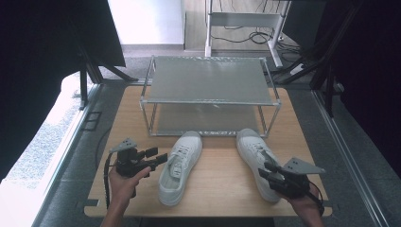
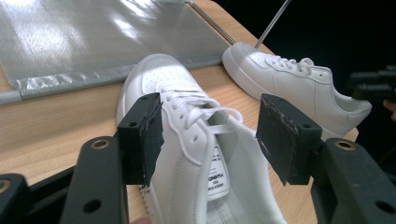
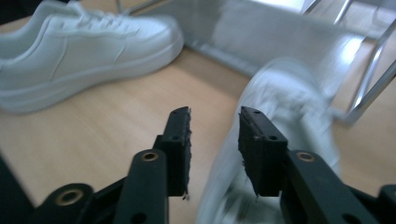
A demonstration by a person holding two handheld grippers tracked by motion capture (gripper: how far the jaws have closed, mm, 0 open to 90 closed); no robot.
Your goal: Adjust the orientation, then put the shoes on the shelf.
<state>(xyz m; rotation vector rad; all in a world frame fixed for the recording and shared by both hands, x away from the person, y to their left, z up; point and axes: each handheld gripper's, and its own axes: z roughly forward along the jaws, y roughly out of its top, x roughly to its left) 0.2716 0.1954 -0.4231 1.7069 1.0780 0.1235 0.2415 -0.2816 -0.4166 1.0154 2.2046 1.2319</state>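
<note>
Wooden surface (image 1: 222, 182) carries everything here, and at its far edge stands a two-level metal rack (image 1: 208, 80), both shelves bare. In front of it lie two white sneakers, toes toward the rack: the left sneaker (image 1: 179, 165) near the middle, the right sneaker (image 1: 257, 163) off to my right side.

My left claw (image 1: 153, 158) sits just beside the left sneaker's laced side, jaws spread wide and gripping nothing. Its own view looks down past the pads at the tongue and collar (image 2: 219, 154), which sit between the jaws.

My right claw (image 1: 267, 171) hovers at the heel end of the right sneaker, jaws parted a narrow way, also holding nothing.

I judge this the approach before picking up, probably to set the pair on the rack. Next, each claw should settle over a collar wall and close firmly.

Motion blur smears the right sneaker (image 3: 280, 135) in the right claw's view, so I cannot tell whether a pad touches it. The left sneaker's heel is cut off below my left claw's view.
</note>
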